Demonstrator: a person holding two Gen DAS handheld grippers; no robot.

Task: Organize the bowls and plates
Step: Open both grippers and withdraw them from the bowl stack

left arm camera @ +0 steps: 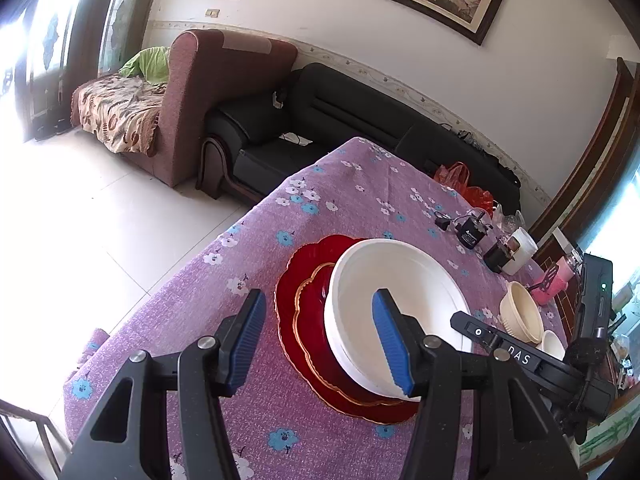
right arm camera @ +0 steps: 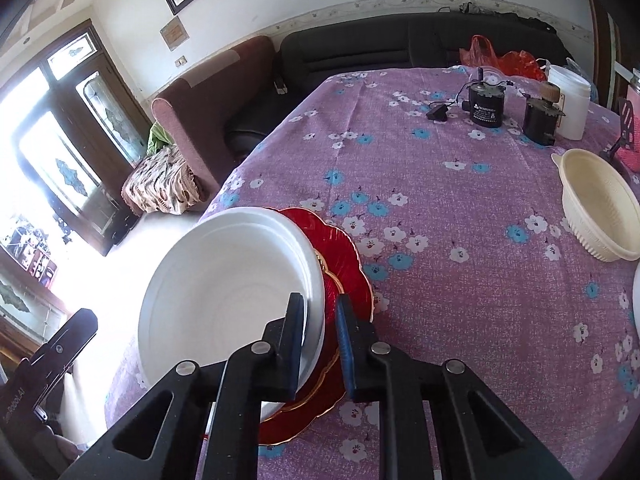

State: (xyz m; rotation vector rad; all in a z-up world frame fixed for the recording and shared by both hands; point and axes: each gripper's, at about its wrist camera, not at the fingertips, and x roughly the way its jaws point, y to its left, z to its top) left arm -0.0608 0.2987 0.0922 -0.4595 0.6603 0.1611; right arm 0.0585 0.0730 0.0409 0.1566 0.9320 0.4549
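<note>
Table in purple floral cloth (right arm camera: 460, 280), red plates (left arm camera: 296, 320), cream bowl (right arm camera: 600, 216), black motors (right arm camera: 486, 110)

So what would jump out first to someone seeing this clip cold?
The big white bowl stacked on two scalloped red plates near the table's edge, with the right gripper straddling its rim. The left gripper hangs open over the same stack. Farther off on the purple flowered tablecloth sits a cream bowl.

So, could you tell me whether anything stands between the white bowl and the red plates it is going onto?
Nothing visible does. The right gripper holds the white bowl by its rim, tilted directly over the stacked red plates, with no object between them.
</note>
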